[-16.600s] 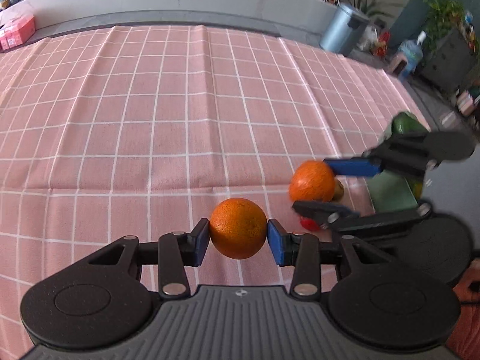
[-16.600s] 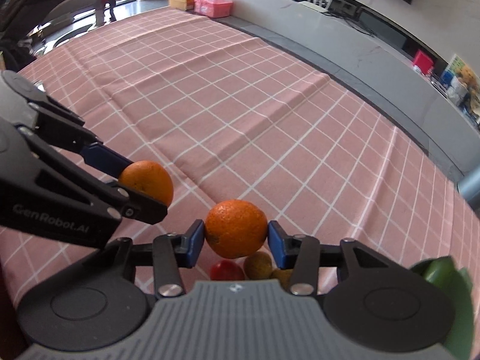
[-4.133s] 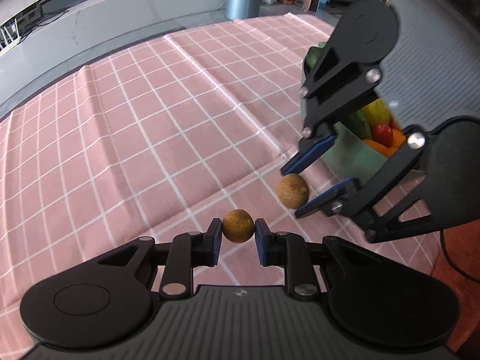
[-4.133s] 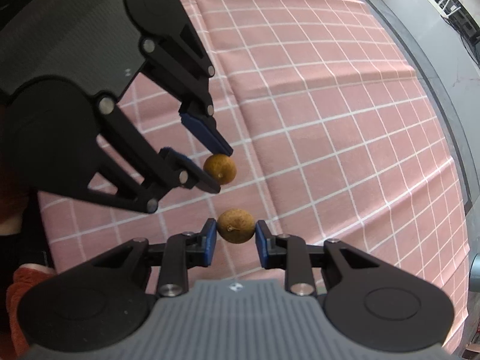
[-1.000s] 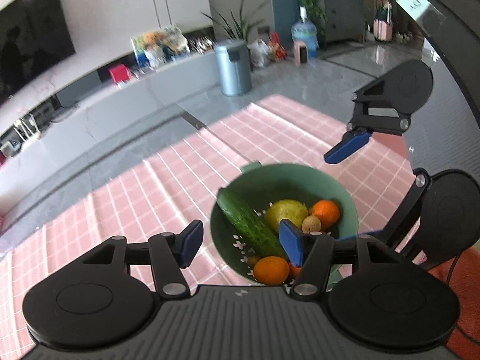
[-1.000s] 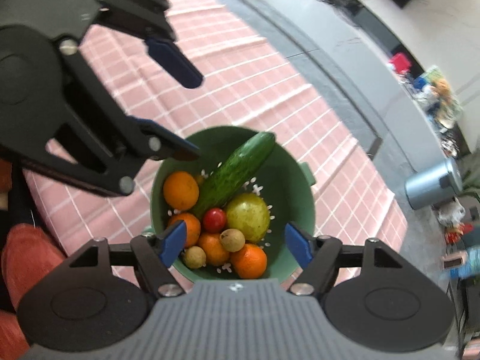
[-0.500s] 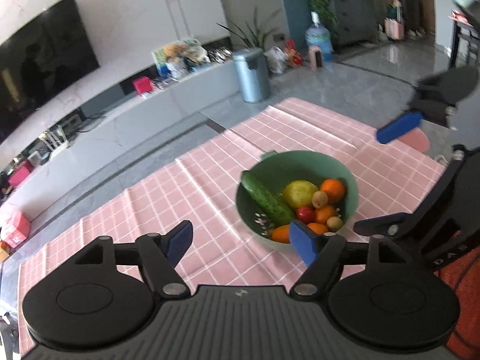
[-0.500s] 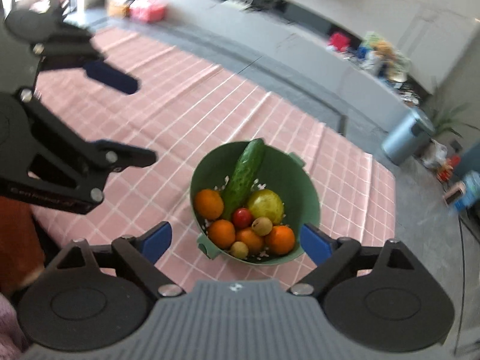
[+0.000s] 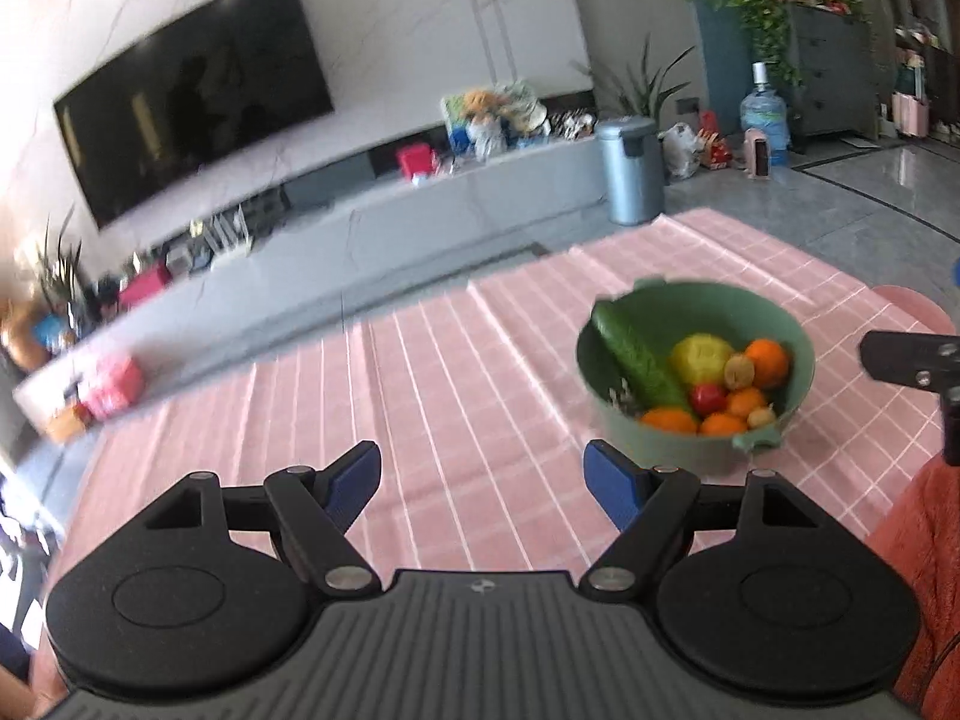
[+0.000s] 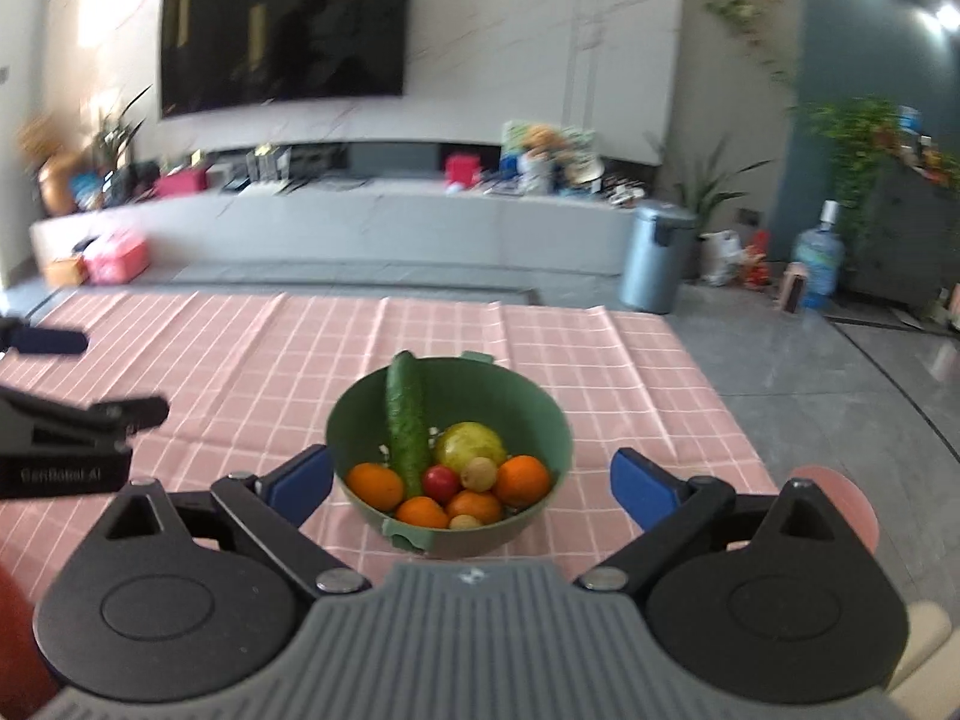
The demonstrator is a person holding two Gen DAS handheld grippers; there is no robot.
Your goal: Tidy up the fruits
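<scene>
A green bowl (image 10: 540,414) stands on the pink checked tablecloth (image 10: 240,372). It holds a cucumber (image 10: 407,420), a yellow-green fruit (image 10: 471,443), several oranges (image 10: 522,480), a red tomato (image 10: 441,482) and small brown fruits (image 10: 479,473). The bowl also shows in the left wrist view (image 9: 792,330), to the right. My right gripper (image 10: 471,483) is open and empty, held back from the bowl at its near side. My left gripper (image 9: 483,477) is open and empty, left of the bowl.
The tablecloth (image 9: 450,372) covers the table. Beyond its far edge are a grey low cabinet (image 10: 360,222), a bin (image 10: 657,258) and a wall TV (image 10: 282,30). A pink round object (image 10: 840,504) sits at the right table edge.
Both grippers have pulled back and up from the bowl and opened wider. The bowl now looks smaller and farther, with more of the room in view.
</scene>
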